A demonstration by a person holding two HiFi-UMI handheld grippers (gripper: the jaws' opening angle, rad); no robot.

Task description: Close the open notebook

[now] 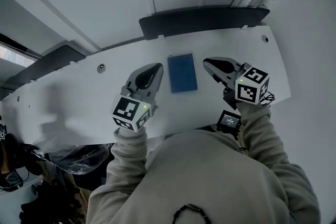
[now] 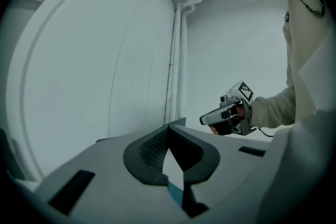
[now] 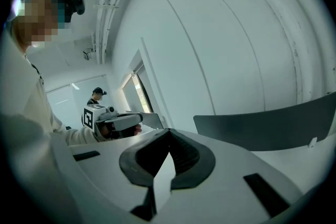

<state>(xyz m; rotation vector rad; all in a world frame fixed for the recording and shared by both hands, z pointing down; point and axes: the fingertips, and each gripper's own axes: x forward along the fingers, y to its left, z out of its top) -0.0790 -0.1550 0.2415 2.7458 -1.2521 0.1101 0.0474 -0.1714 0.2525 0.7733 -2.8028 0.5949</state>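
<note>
A blue notebook (image 1: 182, 73) lies flat and closed on the white desk (image 1: 79, 97), its cover up. My left gripper (image 1: 156, 67) hovers just left of it, jaws shut and empty. My right gripper (image 1: 207, 63) hovers just right of it, also shut and empty. Neither touches the notebook. In the left gripper view the jaws (image 2: 169, 127) meet at their tips, a sliver of the blue notebook (image 2: 175, 195) shows through the gap below them, and the right gripper (image 2: 227, 114) is beyond. In the right gripper view the shut jaws (image 3: 168, 131) point toward the left gripper (image 3: 111, 121).
A dark panel (image 1: 202, 19) runs along the desk's far edge against the white wall. A small black device (image 1: 229, 120) with a cable sits near the desk's front edge under my right arm. Another person (image 3: 97, 96) stands far off in the room.
</note>
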